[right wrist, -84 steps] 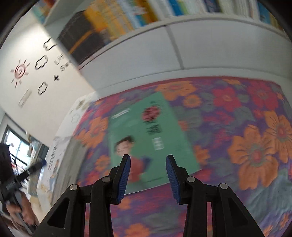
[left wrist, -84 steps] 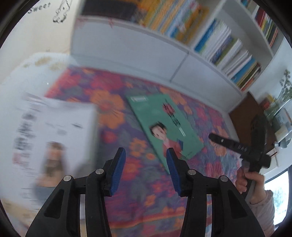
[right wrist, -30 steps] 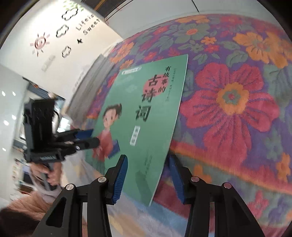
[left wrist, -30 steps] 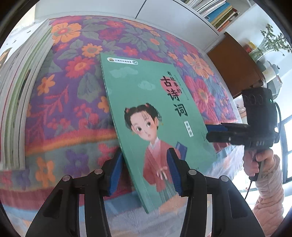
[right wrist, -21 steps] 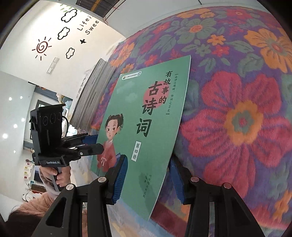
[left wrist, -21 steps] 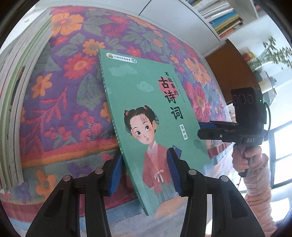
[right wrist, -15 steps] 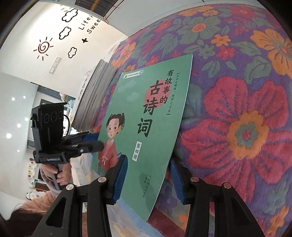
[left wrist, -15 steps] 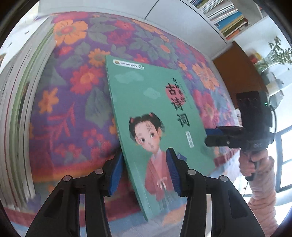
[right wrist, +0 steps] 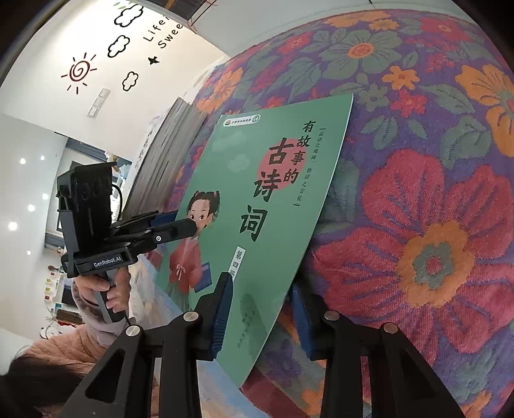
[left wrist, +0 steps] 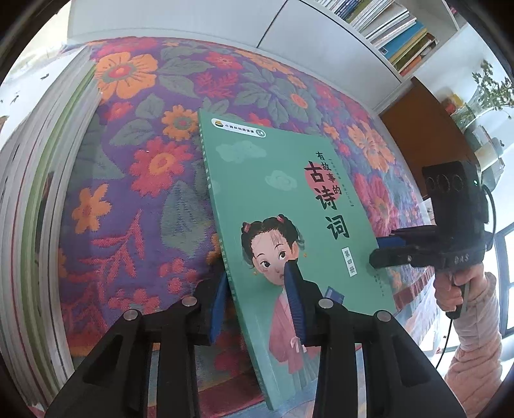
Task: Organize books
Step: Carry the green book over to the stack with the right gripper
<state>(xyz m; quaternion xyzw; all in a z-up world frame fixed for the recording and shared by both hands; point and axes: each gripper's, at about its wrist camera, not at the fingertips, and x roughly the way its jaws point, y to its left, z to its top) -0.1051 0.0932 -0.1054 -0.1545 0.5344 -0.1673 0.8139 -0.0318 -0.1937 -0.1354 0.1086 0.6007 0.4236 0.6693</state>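
A thin green picture book [left wrist: 289, 205] with a girl on its cover lies on the floral cloth [left wrist: 135, 167], its near edge lifted. My left gripper [left wrist: 257, 305] straddles the book's spine edge, one blue pad under it and one on the cover, jaws not fully closed. My right gripper [right wrist: 261, 313] straddles the opposite edge of the same book [right wrist: 270, 193], one pad on the cover, one beneath. The right gripper also shows at the book's right edge in the left wrist view [left wrist: 417, 250]; the left one shows in the right wrist view [right wrist: 154, 231].
A tall stack of books [left wrist: 41, 199] lies at the left of the cloth, seen also in the right wrist view [right wrist: 167, 151]. White cabinet doors [left wrist: 180, 22] and shelves of books [left wrist: 392, 29] stand behind. A brown cabinet [left wrist: 420, 128] is at the right.
Both grippers have come down onto the green book from each side. In the last half second their jaws have narrowed around its edges and the near edge has risen slightly.
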